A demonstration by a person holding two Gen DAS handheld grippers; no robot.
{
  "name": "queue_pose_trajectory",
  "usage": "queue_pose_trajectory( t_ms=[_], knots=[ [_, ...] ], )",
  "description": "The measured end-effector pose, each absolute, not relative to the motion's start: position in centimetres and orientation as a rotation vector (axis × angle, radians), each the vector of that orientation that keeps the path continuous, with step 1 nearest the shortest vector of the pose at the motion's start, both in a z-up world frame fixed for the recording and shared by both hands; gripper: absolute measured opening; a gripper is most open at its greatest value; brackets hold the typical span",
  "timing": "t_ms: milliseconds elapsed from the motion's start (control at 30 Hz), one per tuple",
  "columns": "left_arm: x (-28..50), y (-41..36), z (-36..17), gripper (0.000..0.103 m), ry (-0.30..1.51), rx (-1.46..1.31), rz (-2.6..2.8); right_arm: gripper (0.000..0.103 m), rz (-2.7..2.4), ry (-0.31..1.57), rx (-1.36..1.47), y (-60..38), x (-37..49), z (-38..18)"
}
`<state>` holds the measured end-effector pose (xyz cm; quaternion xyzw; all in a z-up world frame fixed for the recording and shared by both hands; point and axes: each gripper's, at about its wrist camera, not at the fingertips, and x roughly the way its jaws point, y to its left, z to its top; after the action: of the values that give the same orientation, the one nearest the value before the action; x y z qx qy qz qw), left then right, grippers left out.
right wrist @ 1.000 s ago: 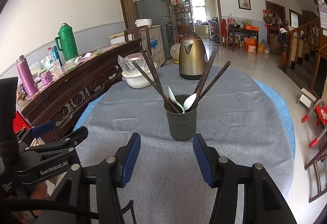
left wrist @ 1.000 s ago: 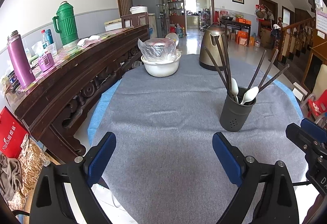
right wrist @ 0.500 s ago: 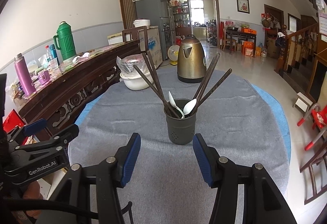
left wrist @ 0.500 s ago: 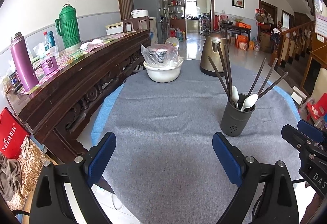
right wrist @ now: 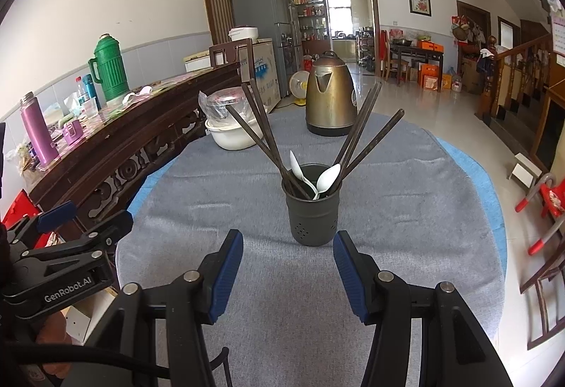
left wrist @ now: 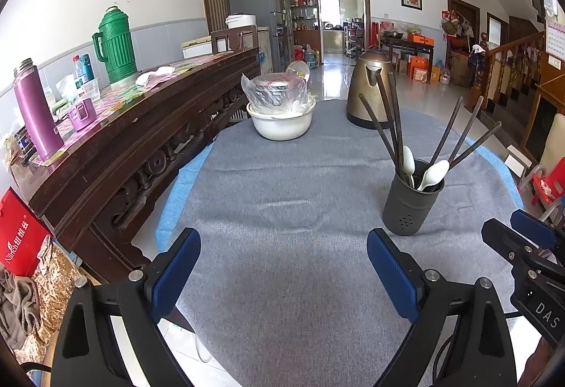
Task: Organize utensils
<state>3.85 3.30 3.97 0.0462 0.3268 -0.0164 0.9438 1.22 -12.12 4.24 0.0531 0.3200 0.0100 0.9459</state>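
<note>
A dark grey utensil holder (right wrist: 312, 210) stands on the grey tablecloth (right wrist: 282, 298), straight ahead of my right gripper (right wrist: 287, 275). It holds several dark chopsticks (right wrist: 367, 143) fanned left and right, and two white spoons (right wrist: 327, 179). In the left wrist view the holder (left wrist: 411, 205) stands ahead and to the right of my left gripper (left wrist: 282, 275). Both grippers are open and empty, low over the near part of the table. The right gripper also shows at the right edge of the left wrist view (left wrist: 529, 256).
A brass kettle (right wrist: 330, 97) and a white bowl with a bagged pot (right wrist: 231, 132) stand at the table's far side. A dark wooden sideboard (left wrist: 116, 146) with a green thermos (left wrist: 114, 46) and a purple flask (left wrist: 35, 111) runs along the left.
Both grippers have drawn back a little from the holder, which now looks slightly farther and lower in view. The jaws have stayed open.
</note>
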Motion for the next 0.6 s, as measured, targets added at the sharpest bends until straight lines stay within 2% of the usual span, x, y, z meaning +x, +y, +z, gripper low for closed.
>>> queue_pose_trajectory(
  t_ms=[600],
  knots=[
    [6.7,2.4,3.1,0.095,0.721,0.099,-0.012,0.057,0.035,0.699,0.155,-13.7,4.0,3.1]
  ],
)
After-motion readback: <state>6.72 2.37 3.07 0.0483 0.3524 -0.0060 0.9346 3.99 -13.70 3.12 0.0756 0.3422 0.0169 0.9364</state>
